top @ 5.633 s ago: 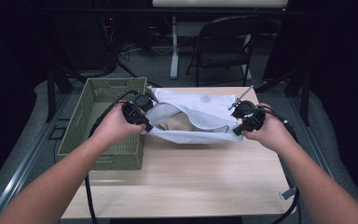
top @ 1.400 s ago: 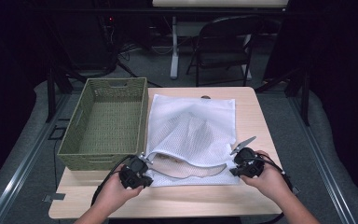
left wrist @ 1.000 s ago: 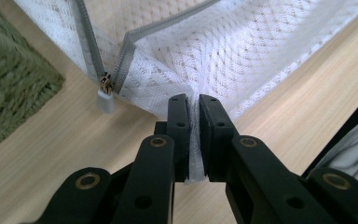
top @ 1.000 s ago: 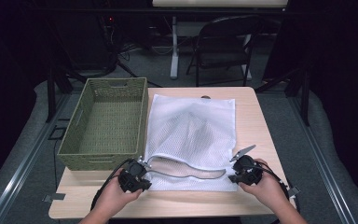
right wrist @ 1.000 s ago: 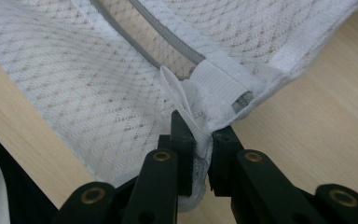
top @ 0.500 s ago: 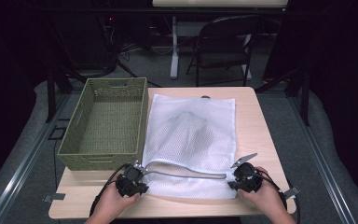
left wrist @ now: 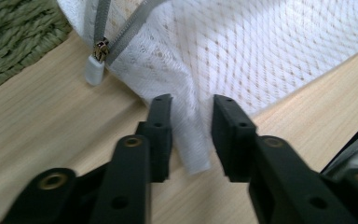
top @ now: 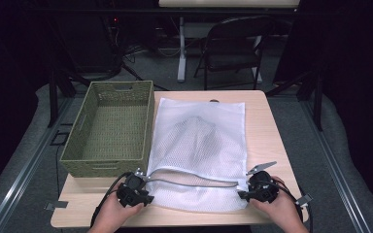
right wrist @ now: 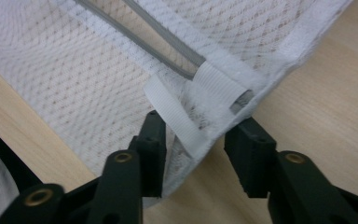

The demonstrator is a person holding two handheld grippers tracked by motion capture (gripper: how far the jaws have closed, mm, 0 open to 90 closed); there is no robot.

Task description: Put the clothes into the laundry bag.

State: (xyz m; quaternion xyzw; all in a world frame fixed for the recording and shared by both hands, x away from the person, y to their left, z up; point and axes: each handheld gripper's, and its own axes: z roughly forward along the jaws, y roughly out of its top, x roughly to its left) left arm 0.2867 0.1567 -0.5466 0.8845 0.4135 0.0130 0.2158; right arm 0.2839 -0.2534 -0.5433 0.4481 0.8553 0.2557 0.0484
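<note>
High view: white mesh laundry bag (top: 199, 145) lies flat on the wooden surface (top: 267, 131), just right of the green woven basket (top: 110, 128). Something beige shows through the mesh in the far half. Grey zipper (top: 194, 180) runs across the near end, partly unzipped. Left gripper (top: 135, 189) sits at the bag's near-left corner, right gripper (top: 258, 188) at the near-right corner — both low on the surface, a hand behind each.

Left gripper view: jaws have just been opening. A fold of mesh lies between them, but the pads stand clear of it — released, not clamped. Zipper pull (left wrist: 95, 67) rests on the wood just far-left of the jaws, basket edge behind it.

Right gripper view: jaws likewise just opened up, gap on both sides. The bag's corner with its white webbing tab (right wrist: 179, 119) sits loose between them; zipper end runs into the corner just beyond.
</note>
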